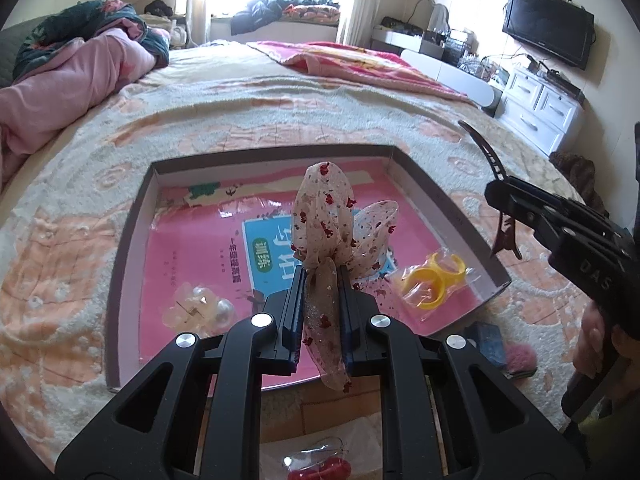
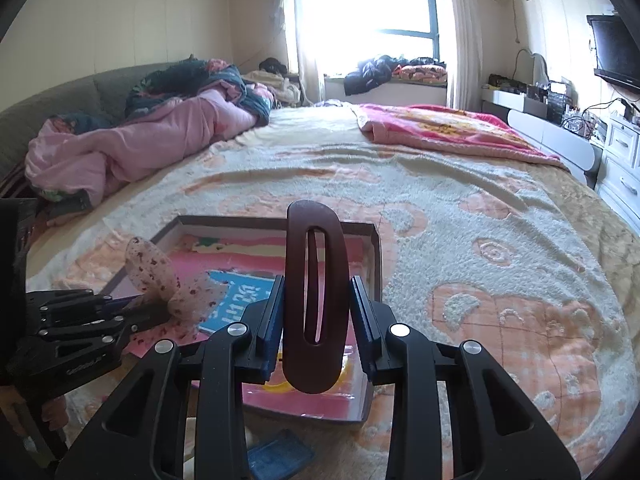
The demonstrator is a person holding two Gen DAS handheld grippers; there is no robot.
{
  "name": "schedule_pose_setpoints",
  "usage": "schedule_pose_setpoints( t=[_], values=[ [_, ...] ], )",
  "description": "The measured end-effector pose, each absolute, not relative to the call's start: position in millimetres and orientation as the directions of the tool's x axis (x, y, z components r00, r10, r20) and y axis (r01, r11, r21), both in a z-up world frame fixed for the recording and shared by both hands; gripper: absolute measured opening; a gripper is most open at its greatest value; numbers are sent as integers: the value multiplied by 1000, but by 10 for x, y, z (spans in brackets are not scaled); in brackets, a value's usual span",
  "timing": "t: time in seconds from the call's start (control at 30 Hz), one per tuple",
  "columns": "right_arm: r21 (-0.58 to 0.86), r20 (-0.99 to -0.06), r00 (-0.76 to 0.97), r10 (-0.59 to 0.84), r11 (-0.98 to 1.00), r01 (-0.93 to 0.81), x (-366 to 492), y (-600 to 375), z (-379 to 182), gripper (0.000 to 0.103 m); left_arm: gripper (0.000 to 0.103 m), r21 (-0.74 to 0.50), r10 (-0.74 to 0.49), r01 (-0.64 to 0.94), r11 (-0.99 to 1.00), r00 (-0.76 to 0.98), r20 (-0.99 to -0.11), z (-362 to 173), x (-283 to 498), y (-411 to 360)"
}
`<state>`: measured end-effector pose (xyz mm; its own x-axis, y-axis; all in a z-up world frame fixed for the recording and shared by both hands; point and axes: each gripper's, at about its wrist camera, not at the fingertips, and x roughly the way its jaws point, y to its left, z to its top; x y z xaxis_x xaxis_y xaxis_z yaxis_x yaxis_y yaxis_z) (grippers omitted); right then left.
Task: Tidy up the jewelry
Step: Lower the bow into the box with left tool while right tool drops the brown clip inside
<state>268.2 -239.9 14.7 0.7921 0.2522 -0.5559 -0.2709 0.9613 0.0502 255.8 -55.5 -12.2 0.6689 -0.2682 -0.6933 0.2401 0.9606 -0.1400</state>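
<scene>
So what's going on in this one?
A person is sorting hair accessories and jewelry on a bed, a gripper in each hand. The left gripper is shut on a sheer spotted bow, held over an open box. The right gripper is shut on a dark brown hair clip. Yellow rings in a bag and a bagged pearl piece lie in the box.

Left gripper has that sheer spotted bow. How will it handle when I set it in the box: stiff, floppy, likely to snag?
Probably floppy: the sheer bow has a tail drooping below the left gripper. Likely very light, since its thin loops stand up unsupported. It may cling to the pads rather than drop cleanly into the box, so expect to shake it loose.
</scene>
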Motion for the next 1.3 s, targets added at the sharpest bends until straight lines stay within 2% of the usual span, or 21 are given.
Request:
schedule_pose_setpoints(
  t=[0.57, 1.13, 1.3],
  values=[
    [28, -647, 730, 220, 964, -266, 3043, -2345, -224, 30, 10, -145, -264, 232, 962, 642, -720, -248, 2625, -592],
    [59, -659, 721, 216, 970, -237, 3074, -2421, -308, 31, 13, -141, -253, 221, 965, 642, -724, -295, 2599, -575],
    [57, -640, 739, 213, 971, -231, 3007, -2452, -249, 31, 19, -138, -247, 216, 967, 651, -718, -282, 2572, -563]
  ],
)
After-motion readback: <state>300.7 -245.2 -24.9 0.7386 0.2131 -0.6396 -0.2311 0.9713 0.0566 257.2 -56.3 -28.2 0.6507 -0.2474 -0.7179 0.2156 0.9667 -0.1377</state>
